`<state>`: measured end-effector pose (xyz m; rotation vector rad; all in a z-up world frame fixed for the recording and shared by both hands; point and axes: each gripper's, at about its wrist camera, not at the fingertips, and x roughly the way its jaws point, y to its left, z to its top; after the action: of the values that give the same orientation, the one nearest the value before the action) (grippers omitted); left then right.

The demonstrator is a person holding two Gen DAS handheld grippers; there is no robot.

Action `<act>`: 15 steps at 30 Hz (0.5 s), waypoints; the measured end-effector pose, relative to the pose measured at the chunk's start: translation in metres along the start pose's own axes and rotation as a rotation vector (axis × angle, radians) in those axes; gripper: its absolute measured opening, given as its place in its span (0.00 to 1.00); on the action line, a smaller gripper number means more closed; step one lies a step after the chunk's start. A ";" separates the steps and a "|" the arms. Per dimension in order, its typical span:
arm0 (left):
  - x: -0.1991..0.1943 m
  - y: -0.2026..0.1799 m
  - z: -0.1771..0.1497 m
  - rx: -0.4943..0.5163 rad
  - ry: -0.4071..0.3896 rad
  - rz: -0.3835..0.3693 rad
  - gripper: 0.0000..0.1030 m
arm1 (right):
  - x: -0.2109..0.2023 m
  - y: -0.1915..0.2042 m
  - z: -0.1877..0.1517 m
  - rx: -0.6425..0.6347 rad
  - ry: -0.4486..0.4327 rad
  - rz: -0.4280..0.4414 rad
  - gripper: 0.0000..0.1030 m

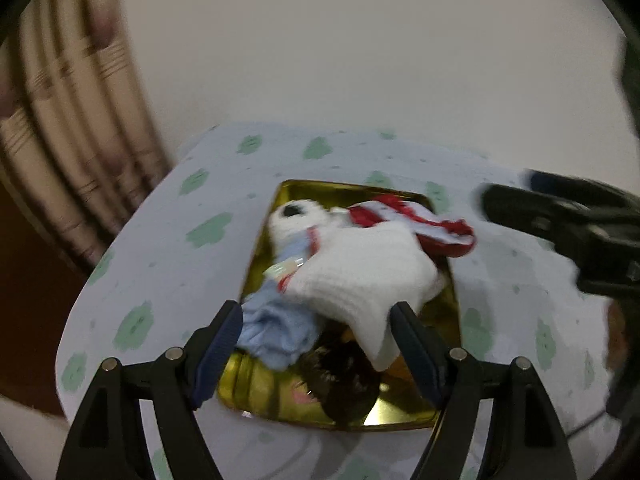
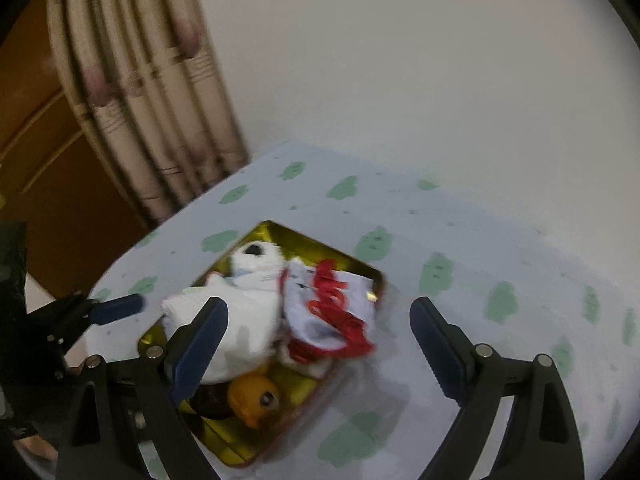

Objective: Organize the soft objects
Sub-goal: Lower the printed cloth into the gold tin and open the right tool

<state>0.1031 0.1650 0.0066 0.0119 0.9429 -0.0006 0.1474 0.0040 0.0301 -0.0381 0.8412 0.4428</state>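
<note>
Now the left gripper (image 1: 316,322) hangs with its blue-padded fingers (image 1: 224,330) spread apart and nothing clamped; a corner of the white knitted cloth (image 1: 360,276) lies against the right pad, loose as far as I can tell. The right gripper (image 2: 320,332) is likewise wide apart and empty above the bench (image 2: 500,240), which wears a pale cloth with green blotches. Between them sits the shallow gold metal tray (image 1: 400,416). In it, from the left wrist view, a white plush toy (image 1: 296,216) lies at twelve o'clock, a red-and-white striped fabric piece (image 1: 420,220) at two, a light blue cloth (image 1: 276,332) at eight, and a dark furry thing (image 1: 344,380) at six. An orange plush toy (image 2: 252,396) lies at the near end. Packing looks nearly done; the striped piece overhangs the rim and probably wants tucking in.
</note>
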 end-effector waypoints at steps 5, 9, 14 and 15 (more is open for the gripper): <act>-0.005 0.008 0.001 -0.079 -0.003 0.067 0.76 | -0.027 0.012 -0.021 -0.004 0.008 -0.144 0.96; -0.009 0.011 0.001 -0.105 -0.003 0.116 0.76 | -0.031 0.021 -0.044 -0.028 0.065 -0.196 0.96; -0.013 0.010 0.001 -0.106 -0.009 0.136 0.76 | -0.025 0.034 -0.065 -0.056 0.135 -0.180 0.96; -0.015 0.008 0.000 -0.100 -0.012 0.144 0.76 | -0.023 0.036 -0.068 -0.058 0.142 -0.180 0.96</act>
<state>0.0948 0.1733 0.0187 -0.0125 0.9279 0.1790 0.0708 0.0147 0.0060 -0.1996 0.9554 0.2976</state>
